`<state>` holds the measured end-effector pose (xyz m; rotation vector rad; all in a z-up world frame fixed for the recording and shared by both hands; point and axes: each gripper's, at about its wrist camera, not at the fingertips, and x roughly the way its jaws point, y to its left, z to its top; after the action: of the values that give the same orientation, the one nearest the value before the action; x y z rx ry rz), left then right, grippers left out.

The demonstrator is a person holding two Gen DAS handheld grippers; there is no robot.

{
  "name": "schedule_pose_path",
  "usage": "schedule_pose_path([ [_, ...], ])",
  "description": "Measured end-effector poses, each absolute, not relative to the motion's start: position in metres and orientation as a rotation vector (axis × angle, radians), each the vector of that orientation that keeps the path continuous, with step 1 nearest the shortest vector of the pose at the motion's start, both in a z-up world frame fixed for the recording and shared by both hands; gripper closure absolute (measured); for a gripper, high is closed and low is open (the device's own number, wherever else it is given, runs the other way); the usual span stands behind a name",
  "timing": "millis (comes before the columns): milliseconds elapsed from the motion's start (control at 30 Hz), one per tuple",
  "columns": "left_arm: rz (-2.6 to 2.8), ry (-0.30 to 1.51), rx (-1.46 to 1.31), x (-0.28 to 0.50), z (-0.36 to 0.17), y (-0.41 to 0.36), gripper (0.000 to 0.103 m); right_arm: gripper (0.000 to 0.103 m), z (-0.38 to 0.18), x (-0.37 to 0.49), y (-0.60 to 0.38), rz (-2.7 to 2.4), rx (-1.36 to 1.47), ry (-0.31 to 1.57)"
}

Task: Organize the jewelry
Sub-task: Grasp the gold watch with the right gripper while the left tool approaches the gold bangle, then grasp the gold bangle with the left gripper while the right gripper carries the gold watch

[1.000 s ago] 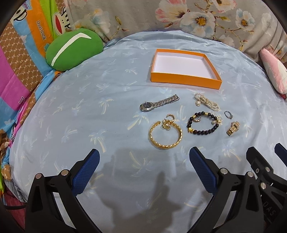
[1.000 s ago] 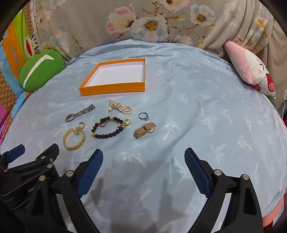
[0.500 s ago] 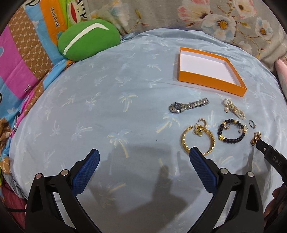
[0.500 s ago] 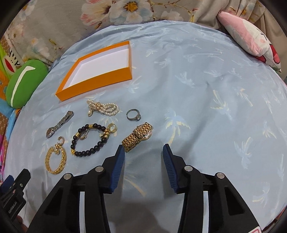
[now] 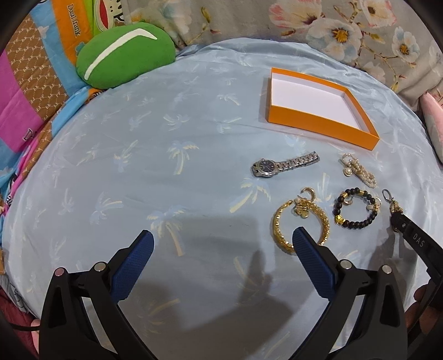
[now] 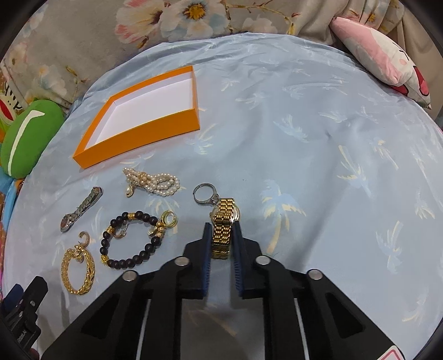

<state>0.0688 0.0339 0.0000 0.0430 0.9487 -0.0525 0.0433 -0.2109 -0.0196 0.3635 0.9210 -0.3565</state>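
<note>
My right gripper (image 6: 222, 229) is shut on the band of the gold watch (image 6: 223, 224), which still lies on the blue cloth. A silver ring (image 6: 204, 193) touches the watch's far end. To the left lie a pearl bracelet (image 6: 152, 181), a black bead bracelet (image 6: 130, 239), a gold chain bracelet (image 6: 78, 270) and a silver watch (image 6: 80, 209). The empty orange box (image 6: 144, 138) stands behind them. My left gripper (image 5: 221, 245) is open and empty, low over the cloth, left of the gold bracelet (image 5: 300, 221). The silver watch (image 5: 285, 164) and the box (image 5: 318, 121) also show there.
A green cushion (image 5: 124, 55) lies at the back left, a pink cushion (image 6: 382, 58) at the back right. Floral fabric (image 6: 193, 16) rises behind the cloth-covered round surface (image 6: 318, 138). Patterned bedding (image 5: 27, 83) lies past the left edge.
My right gripper moved forward and down and closed on the gold watch's band. My left gripper shifted left, away from the jewelry, and stayed open.
</note>
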Motion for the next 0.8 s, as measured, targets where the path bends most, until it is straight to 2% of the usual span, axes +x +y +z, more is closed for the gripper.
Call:
schedule_pose_path([
  [400,-0.142,0.99,0.033,0.073,-0.015,0.007,0.006,0.092,-0.014,0.031,-0.216,-0.315,0.354,0.911],
  [433,-0.141,0.991,0.039,0.073,-0.017,0.005,0.007,0.092,-0.012,0.029,-0.216,-0.313,0.351,0.909],
  [500,-0.153,1.002,0.044,0.075,-0.021,0.001,0.015,0.092,-0.01,0.027,-0.216,-0.312,0.344,0.905],
  [800,-0.202,1.0,0.069,0.074,-0.028,-0.018,0.012,0.092,-0.007,0.023,-0.218,-0.293,0.337,0.905],
])
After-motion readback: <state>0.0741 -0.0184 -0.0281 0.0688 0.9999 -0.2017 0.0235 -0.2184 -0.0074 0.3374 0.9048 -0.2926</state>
